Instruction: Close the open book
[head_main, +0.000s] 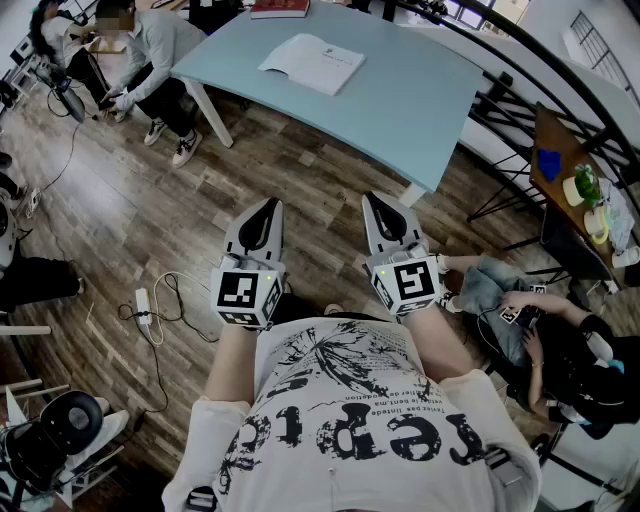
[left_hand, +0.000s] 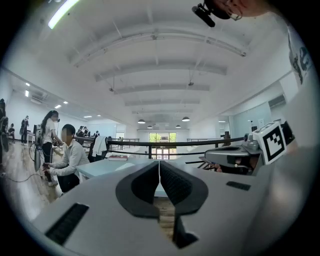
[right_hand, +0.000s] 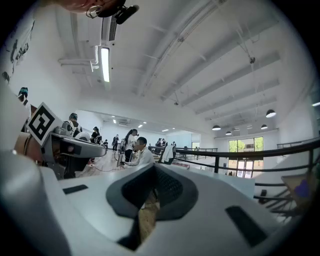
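Left claw (head_main: 268, 207): it is seen clenched in the left gripper view (left_hand: 159, 165), its dark pads pressed together along a thin line; nothing is grasped.
Right claw (head_main: 377, 201): it is likewise seen clenched in the right gripper view (right_hand: 153, 170), the pads met at the tip, and nothing is held between them.
Claw placement: both are held side by side, a little apart, in front of a printed white shirt (head_main: 350, 420). They are pointed toward the desk (head_main: 420, 100) and kept over the wooden floor (head_main: 150, 215), well short of the desk's near edge.
Marker cubes: one is carried at the back of each claw, the left cube (head_main: 245, 292) and the right cube (head_main: 410, 283).
Open book (head_main: 312, 63): it is laid flat with its white pages up on the pale blue desk, toward the left end and near the far edge, well apart from both claws.
Red book (head_main: 280, 8): it is set closed at the desk's far edge, just beyond the open book.
Power strip (head_main: 142, 300): it is laid on the floor to the left of the left claw, with a cable looped beside it.
Black railing (head_main: 540, 70): it is run past the desk's right edge.
People: one is crouched by the desk's left corner (head_main: 150, 50); another is seated on the floor at the right (head_main: 540, 335).
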